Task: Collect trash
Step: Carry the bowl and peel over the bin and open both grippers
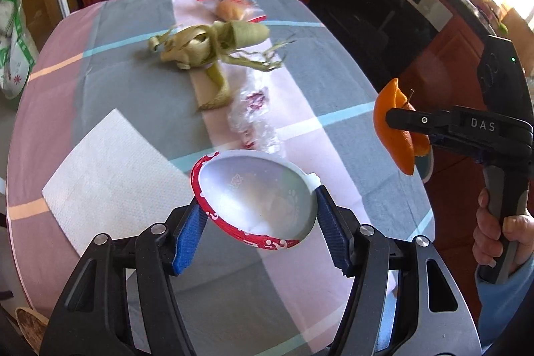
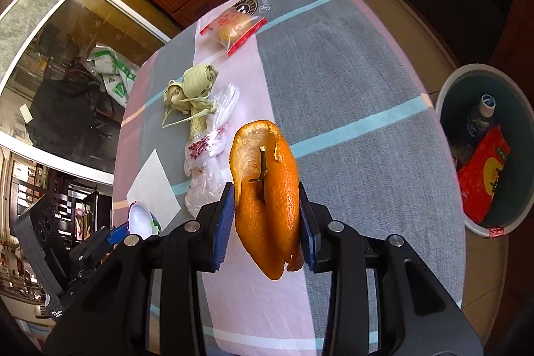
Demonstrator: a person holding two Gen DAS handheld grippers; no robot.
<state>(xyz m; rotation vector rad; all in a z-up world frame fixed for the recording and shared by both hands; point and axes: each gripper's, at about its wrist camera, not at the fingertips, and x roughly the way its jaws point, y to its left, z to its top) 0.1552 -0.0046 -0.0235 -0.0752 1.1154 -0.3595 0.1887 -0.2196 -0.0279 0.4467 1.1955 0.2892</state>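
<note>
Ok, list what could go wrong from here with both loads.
1. The orange peel is pinched only at its middle in the right claw; its loose end dangles and could slip out before reaching the bin.
2. The left claw squeezes the paper cup out of round; it may pop free.

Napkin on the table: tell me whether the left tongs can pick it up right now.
Probably not. The left tongs are already shut on a paper bowl, so they have no free grip, though the napkin lies uncovered just beside them.
</note>
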